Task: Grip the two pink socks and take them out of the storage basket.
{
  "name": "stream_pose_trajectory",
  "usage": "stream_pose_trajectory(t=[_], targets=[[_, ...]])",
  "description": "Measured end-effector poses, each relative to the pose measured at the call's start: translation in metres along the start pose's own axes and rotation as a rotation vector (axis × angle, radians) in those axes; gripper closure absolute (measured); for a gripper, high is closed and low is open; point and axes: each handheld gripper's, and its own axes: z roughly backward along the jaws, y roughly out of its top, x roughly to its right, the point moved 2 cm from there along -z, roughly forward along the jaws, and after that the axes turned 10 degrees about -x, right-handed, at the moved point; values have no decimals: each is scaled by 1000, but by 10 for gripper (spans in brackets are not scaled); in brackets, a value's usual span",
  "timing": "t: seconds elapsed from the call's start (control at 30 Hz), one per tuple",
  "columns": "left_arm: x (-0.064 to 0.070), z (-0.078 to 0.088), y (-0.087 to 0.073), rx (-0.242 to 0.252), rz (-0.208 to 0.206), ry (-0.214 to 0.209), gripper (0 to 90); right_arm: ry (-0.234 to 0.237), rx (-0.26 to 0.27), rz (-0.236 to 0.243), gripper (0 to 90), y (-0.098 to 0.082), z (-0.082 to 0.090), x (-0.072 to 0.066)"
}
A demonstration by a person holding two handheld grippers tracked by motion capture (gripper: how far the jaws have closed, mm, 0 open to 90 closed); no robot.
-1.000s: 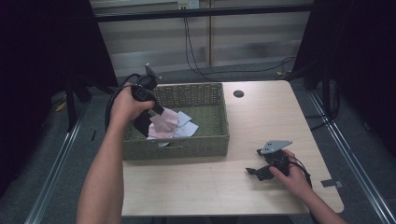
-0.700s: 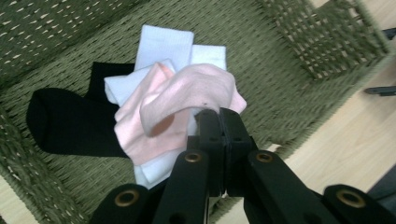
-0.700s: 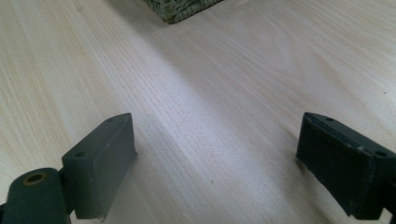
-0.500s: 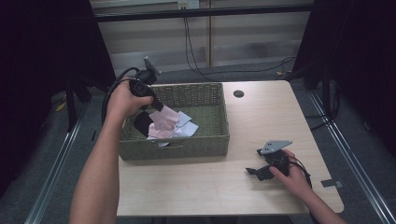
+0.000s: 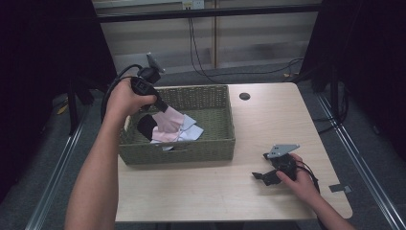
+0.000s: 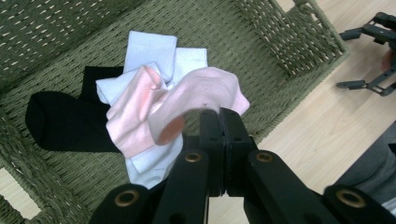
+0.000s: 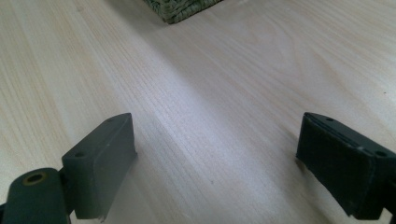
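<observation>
The left hand-held gripper [image 6: 219, 114] pinches a soft pink fabric sock [image 6: 187, 100] above the olive woven wicker basket [image 5: 210, 143]; the right hand-held gripper [image 7: 215, 154] rests wide apart on the pale wooden table [image 5: 268, 120].

The high view is dim, with black surroundings and soft overhead light on the pale worktop [image 5: 268, 124]. The right gripper view is bright, its near jaws blurred; a soft shadow band crosses the wood.

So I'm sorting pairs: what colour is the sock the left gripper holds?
Pale pink. The sock pinched in the left gripper shows best in the left gripper view.
</observation>
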Motion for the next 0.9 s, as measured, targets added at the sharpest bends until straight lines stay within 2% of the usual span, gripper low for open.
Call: stream_pose_trajectory(t=[0.2, 0.3, 0.67, 0.9], targets=[[4, 4, -1, -1, -17, -16, 891, 0, 0, 0, 107, 0, 0, 0], [6, 4, -2, 1, -7, -28, 891, 1, 0, 0, 107, 0, 0, 0], [10, 10, -5, 8, -23, -47, 891, 0, 0, 0, 107, 0, 0, 0], [19, 14, -8, 19, -49, -63, 891, 1, 1, 0, 107, 0, 0, 0]])
